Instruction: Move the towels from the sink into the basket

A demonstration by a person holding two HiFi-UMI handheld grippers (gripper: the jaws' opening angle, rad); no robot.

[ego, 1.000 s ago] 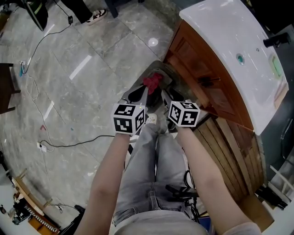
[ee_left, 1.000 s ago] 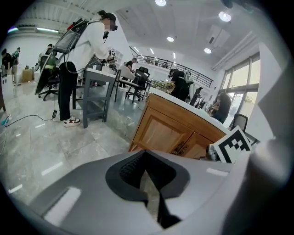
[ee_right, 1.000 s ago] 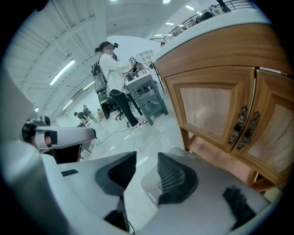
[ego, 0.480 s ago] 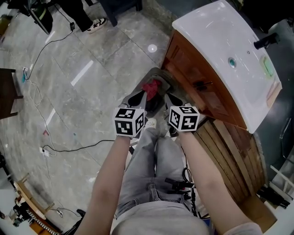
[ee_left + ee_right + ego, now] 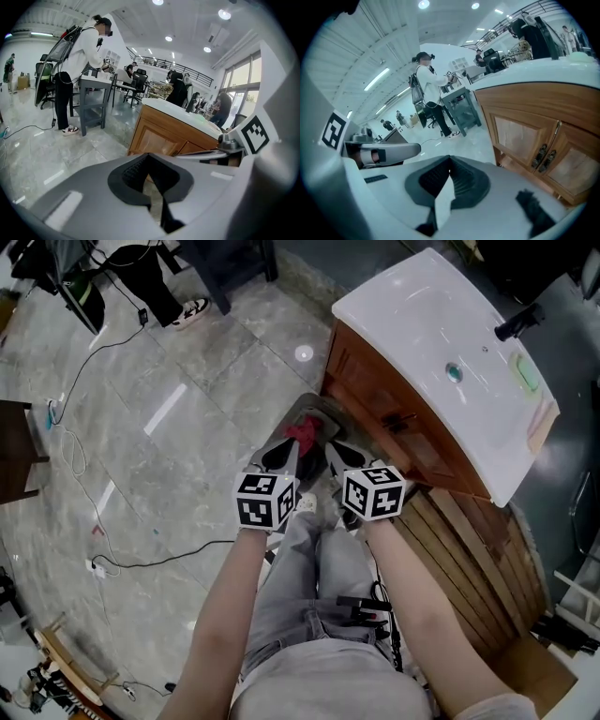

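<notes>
Red towel (image 5: 303, 431) sits in the grey basket (image 5: 323, 409), I think; it's small from here. Basket is on the floor by the front corner of the cabinet (image 5: 394, 432), below the sink (image 5: 441, 352). Left gripper (image 5: 149, 157): jaws pressed together, empty. Right gripper (image 5: 449, 160): jaws just closed, nothing between.

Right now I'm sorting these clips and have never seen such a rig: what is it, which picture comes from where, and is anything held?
There is no robot: a person carries two two-jaw grippers, each bearing a cube with square markers. The head view looks down from the person's head at the left gripper, the right gripper, a basket on the floor with a red towel in it, and a white sink on a wooden cabinet. The other two views ride on the grippers and look along their jaws. Both pairs of jaws are together and hold nothing; the right ones have just closed.
</notes>
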